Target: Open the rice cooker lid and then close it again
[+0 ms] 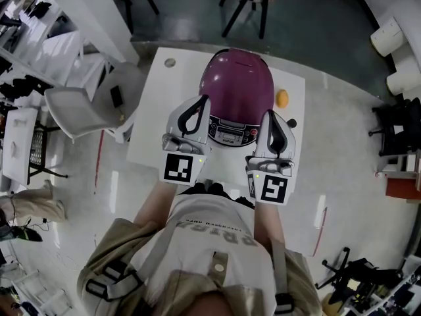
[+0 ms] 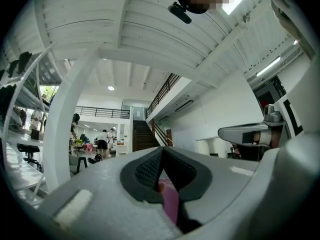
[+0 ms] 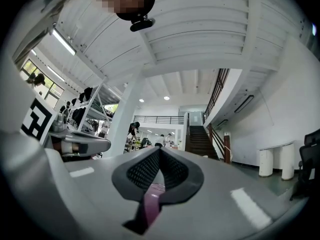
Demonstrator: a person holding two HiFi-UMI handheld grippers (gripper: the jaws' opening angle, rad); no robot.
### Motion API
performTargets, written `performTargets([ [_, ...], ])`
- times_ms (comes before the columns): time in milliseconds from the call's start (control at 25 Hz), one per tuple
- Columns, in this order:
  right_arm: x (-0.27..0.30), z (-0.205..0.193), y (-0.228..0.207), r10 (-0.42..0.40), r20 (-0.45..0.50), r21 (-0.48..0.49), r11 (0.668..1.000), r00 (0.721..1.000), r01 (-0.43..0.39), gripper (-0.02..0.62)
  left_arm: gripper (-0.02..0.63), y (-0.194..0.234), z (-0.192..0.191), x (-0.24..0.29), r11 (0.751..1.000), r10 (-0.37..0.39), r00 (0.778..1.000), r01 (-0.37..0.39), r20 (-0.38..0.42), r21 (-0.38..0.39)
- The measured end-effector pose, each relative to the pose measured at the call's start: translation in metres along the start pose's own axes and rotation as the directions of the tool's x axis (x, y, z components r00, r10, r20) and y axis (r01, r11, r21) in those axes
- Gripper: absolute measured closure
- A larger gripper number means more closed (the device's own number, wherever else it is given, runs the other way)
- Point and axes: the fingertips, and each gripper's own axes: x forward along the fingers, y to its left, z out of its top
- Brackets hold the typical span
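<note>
**Both grippers closed and empty, flanking the front of the shut rice cooker**

Nearest the camera, your arms reached forward from your torso, each hand carrying a gripper with its marker cube turned upward. The left gripper (image 1: 204, 100) and the right gripper (image 1: 270, 114) lay roughly level and pointed away from you, one at each side of the cooker's near end. In the left gripper view the dark ribbed pads (image 2: 149, 171) met with nothing between them. In the right gripper view the pads (image 3: 142, 170) were likewise pressed together and empty. Only a sliver of purple showed below each closed pair. Whether either tip touched the cooker's side cannot be told.

The rice cooker (image 1: 237, 84) stood on the white table (image 1: 158, 110), towards its near edge and between your two grippers. Its long axis ran straight away from you. The silver control panel (image 1: 230, 131) faced you at the near end, and the domed purple lid, down and closed, swelled towards the far end.

Just beyond the right gripper, a small orange object (image 1: 281, 98) lay on the table, beside the cooker but apart from it. To the left of the table stood a pale chair (image 1: 85, 107).
</note>
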Motion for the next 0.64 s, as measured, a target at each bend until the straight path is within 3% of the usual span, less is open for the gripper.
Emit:
performTargets([
  [360,-0.0004,-0.0006,-0.0021,-0.006,0.003,-0.004,1.0,1.0,0.006,0.595,0.597,-0.0011,-0.0042,0.0027,1.0,-0.006,1.0,0.006,-0.005,0.001],
  [640,0.0024,-0.0033,0.0067,0.042,-0.01,0.016,0.999,0.999,-0.042,0.596,0.597,-0.0089,-0.0053,0.0009,0.998,-0.043,0.999,0.044,-0.021,0.045],
])
